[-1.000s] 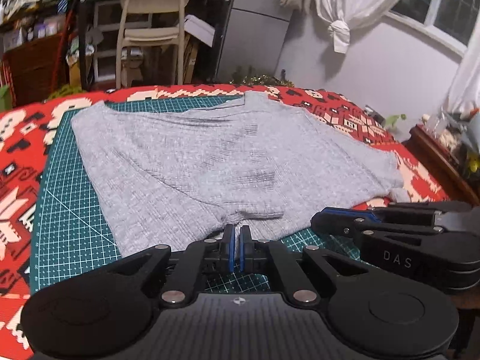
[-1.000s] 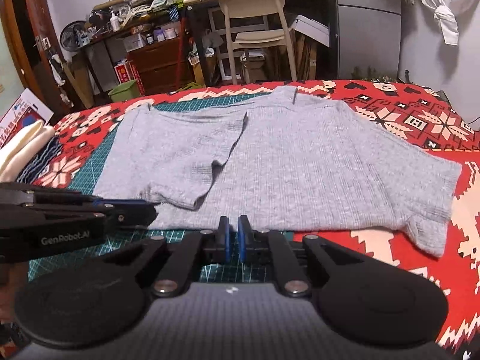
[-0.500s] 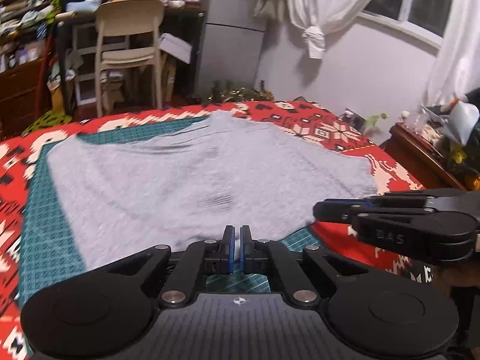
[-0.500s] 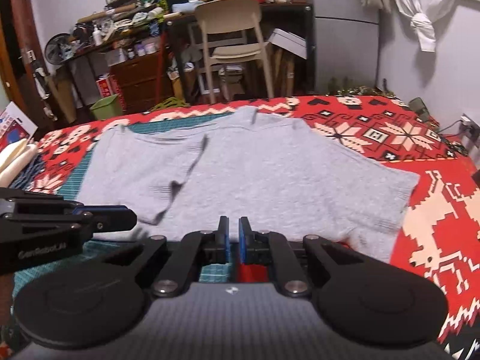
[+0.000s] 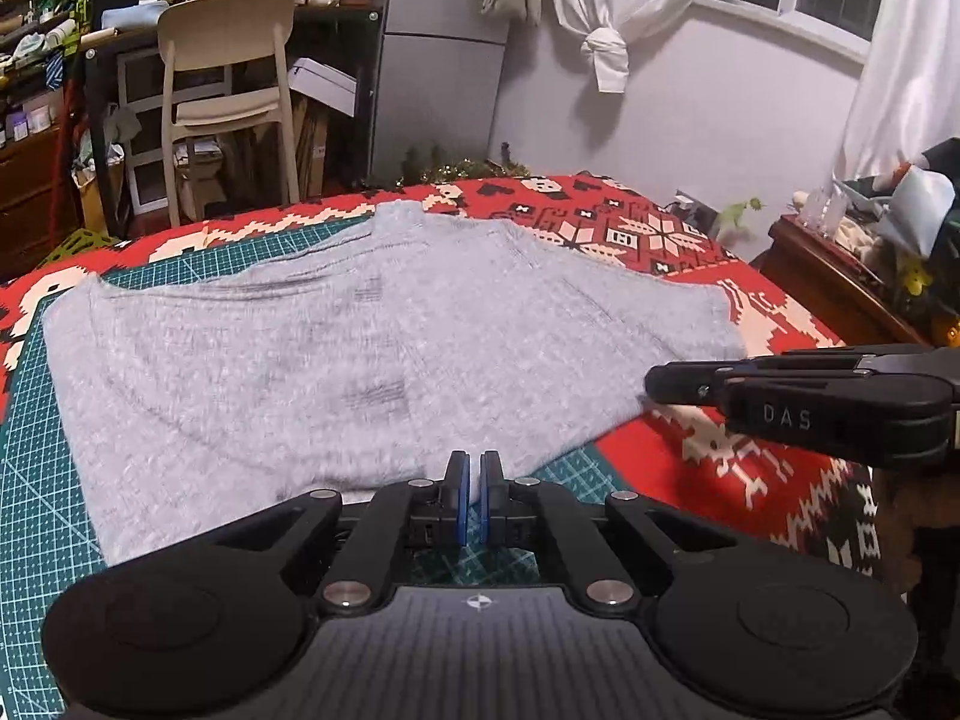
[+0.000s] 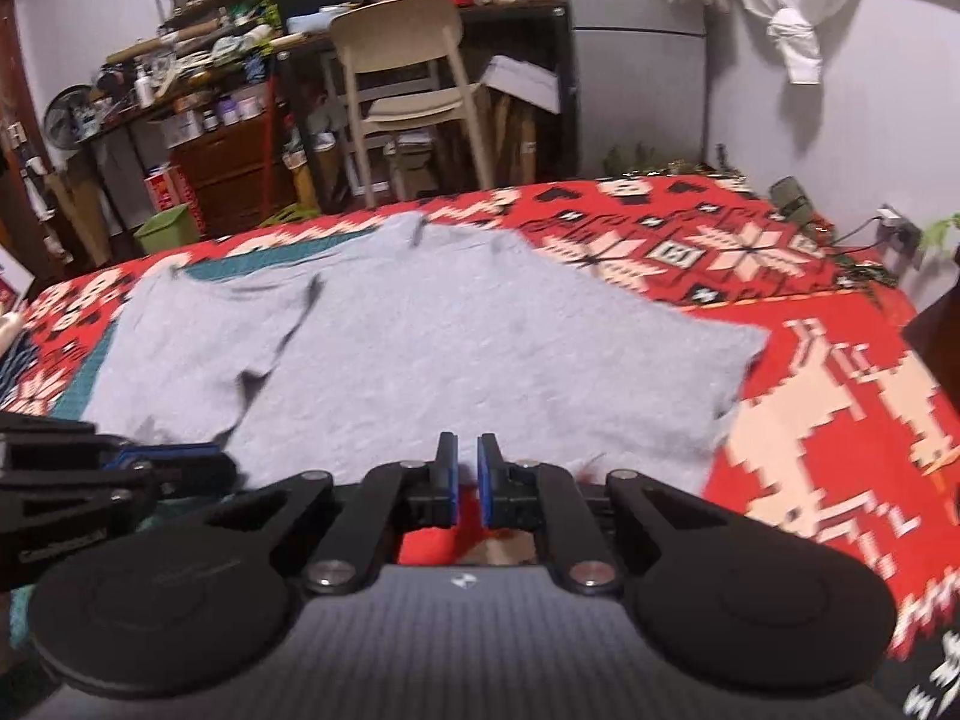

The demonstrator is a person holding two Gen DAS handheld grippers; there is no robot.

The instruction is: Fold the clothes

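Note:
A grey knitted top (image 5: 372, 348) (image 6: 456, 354) lies flat on a green cutting mat (image 5: 36, 510), its left sleeve folded in over the body. My left gripper (image 5: 471, 483) is shut just at the near hem, with nothing held that I can see; in the right wrist view it (image 6: 225, 463) lies low at the left, at the hem. My right gripper (image 6: 465, 480) is also shut, its tips at the hem near the top's right side, over red blanket. Seen from the left wrist, my right gripper (image 5: 651, 385) points at the right sleeve's edge.
A red patterned blanket (image 5: 690, 468) (image 6: 840, 396) covers the bed under the mat. A pale chair (image 5: 228, 90) and cluttered shelves (image 6: 198, 78) stand beyond the far edge. A wooden side table (image 5: 840, 282) with oddments is at the right.
Both grippers have swung to the right along the hem and stayed shut. The right one is now over the blanket rather than the mat. The top has not shifted on the mat.

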